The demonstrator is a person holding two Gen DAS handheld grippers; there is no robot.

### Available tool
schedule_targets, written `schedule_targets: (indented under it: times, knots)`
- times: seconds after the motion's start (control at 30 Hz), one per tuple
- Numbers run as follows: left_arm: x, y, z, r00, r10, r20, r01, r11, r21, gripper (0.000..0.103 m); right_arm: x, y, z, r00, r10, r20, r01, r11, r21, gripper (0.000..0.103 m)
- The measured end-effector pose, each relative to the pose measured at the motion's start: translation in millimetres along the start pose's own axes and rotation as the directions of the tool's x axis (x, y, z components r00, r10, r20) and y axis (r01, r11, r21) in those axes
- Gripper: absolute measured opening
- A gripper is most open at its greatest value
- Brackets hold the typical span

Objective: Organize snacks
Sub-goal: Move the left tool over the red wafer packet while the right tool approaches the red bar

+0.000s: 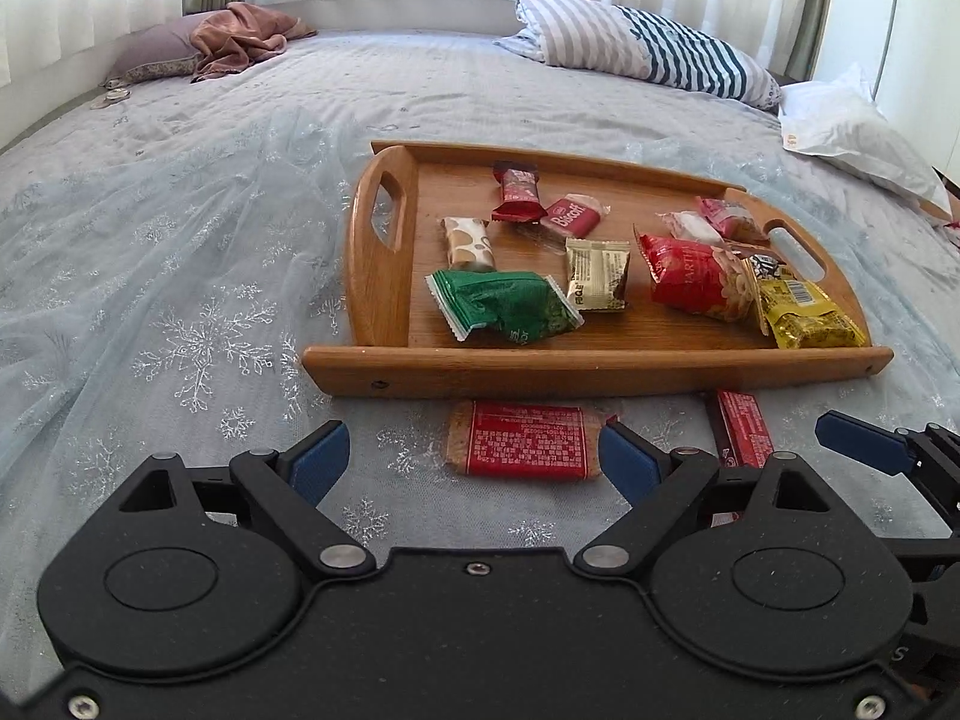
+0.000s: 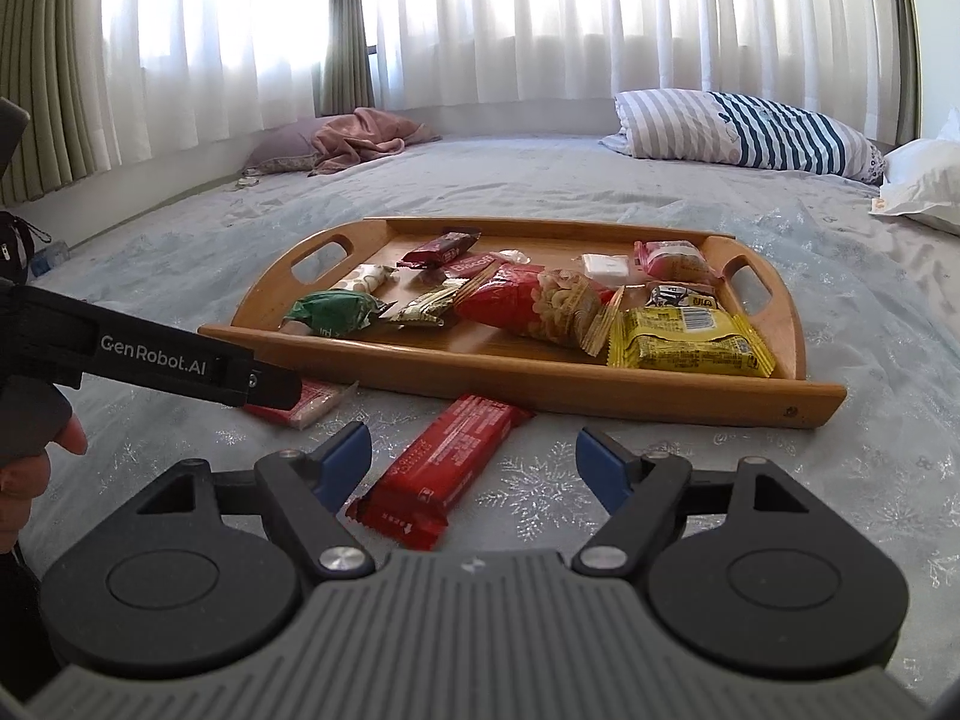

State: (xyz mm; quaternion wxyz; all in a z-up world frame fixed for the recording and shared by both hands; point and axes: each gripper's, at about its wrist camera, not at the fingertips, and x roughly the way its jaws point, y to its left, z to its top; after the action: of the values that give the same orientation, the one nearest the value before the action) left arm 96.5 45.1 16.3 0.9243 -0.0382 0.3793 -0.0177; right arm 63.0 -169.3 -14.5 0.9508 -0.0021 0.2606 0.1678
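Note:
A wooden tray [image 1: 594, 363] on the bed holds several snack packs, among them a green pack [image 1: 507, 303], a red peanut bag [image 1: 696, 276] and a yellow pack [image 1: 804, 315]. My left gripper [image 1: 474, 459] is open, its jaws either side of a red-labelled bar [image 1: 525, 441] lying on the bedspread before the tray. My right gripper [image 2: 471, 459] is open over a long red bar [image 2: 444, 459] in front of the tray [image 2: 630, 393]. That bar also shows in the left wrist view [image 1: 744, 426]. The left gripper's body hides part of the red-labelled bar [image 2: 309, 402] in the right wrist view.
The bedspread [image 1: 180, 300] is pale blue with snowflakes. A striped pillow [image 1: 654, 45] and a white pillow [image 1: 852, 126] lie at the back right. A purple pillow with pink cloth [image 1: 240, 39] lies at the back left. Curtains hang behind the bed.

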Motion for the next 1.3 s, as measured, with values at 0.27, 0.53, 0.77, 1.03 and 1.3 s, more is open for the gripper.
schedule_targets:
  times: [0.27, 0.53, 0.77, 1.03, 1.3]
  knots:
    - [7.8, 1.6, -5.4, 1.000, -0.005, -0.008, 0.005, 1.000, -0.009, 0.090, 9.0, 2.3, -7.4, 1.000, -0.008, -0.007, 0.008, 1.000, -0.006, 0.086]
    - [10.7, 0.8, -9.7, 1.000, -0.005, 0.020, 0.005, 1.000, -0.004, 0.090, 10.2, 1.8, -14.6, 1.000, -0.002, 0.016, 0.002, 1.000, -0.006, 0.086]
    - [9.7, -2.3, -15.2, 0.999, -0.021, 0.038, 0.020, 0.999, 0.025, 0.086, 11.6, 3.2, -16.8, 1.000, 0.007, 0.019, -0.006, 1.000, -0.020, 0.087]
    - [4.1, -8.8, -15.5, 0.998, -0.032, 0.047, 0.029, 0.998, 0.053, 0.074, 11.9, 3.3, -18.2, 1.000, 0.009, 0.024, -0.009, 1.000, -0.020, 0.087]
    - [4.3, -16.7, -16.1, 0.998, -0.039, 0.049, 0.035, 0.997, 0.075, 0.073, 11.7, 3.1, -18.2, 1.000, 0.010, 0.025, -0.009, 1.000, -0.020, 0.087]
